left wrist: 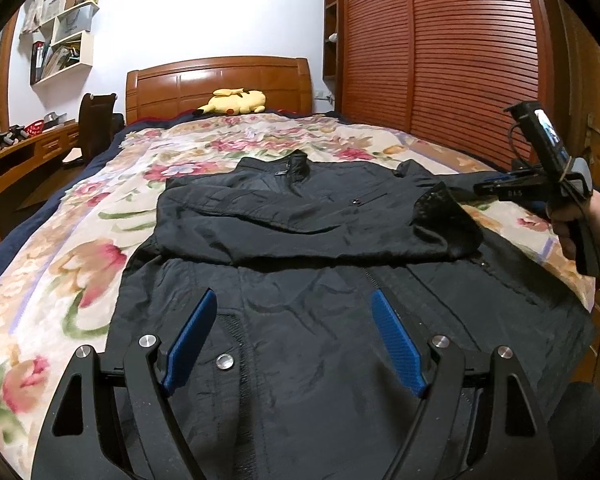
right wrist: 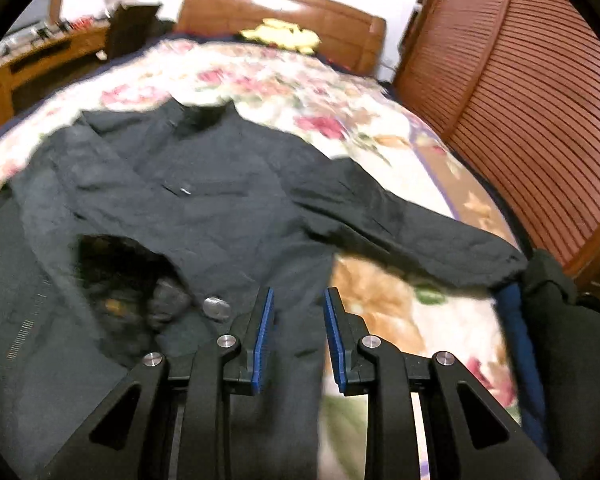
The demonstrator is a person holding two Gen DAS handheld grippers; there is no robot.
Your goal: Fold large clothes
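Note:
A large black jacket [left wrist: 300, 288] lies face up on the floral bedspread [left wrist: 60, 240], collar toward the headboard. Its left sleeve is folded across the chest, cuff [left wrist: 444, 220] at the right. My left gripper [left wrist: 294, 300] is open and empty above the jacket's lower front. My right gripper [right wrist: 298, 300] is open with a narrow gap and holds nothing, just above the jacket's right edge. The jacket [right wrist: 188, 184] shows blurred there, with the right sleeve [right wrist: 412, 236] stretched out to the right. The right gripper also shows in the left wrist view [left wrist: 488, 188], beside the folded cuff.
A yellow plush toy [left wrist: 236, 102] lies by the wooden headboard [left wrist: 220, 80]. A slatted wardrobe [left wrist: 460, 60] runs close along the bed's right side. A desk [left wrist: 24, 148] and chair [left wrist: 96, 120] stand at the left. Dark cloth [right wrist: 560, 320] hangs at the bed's right edge.

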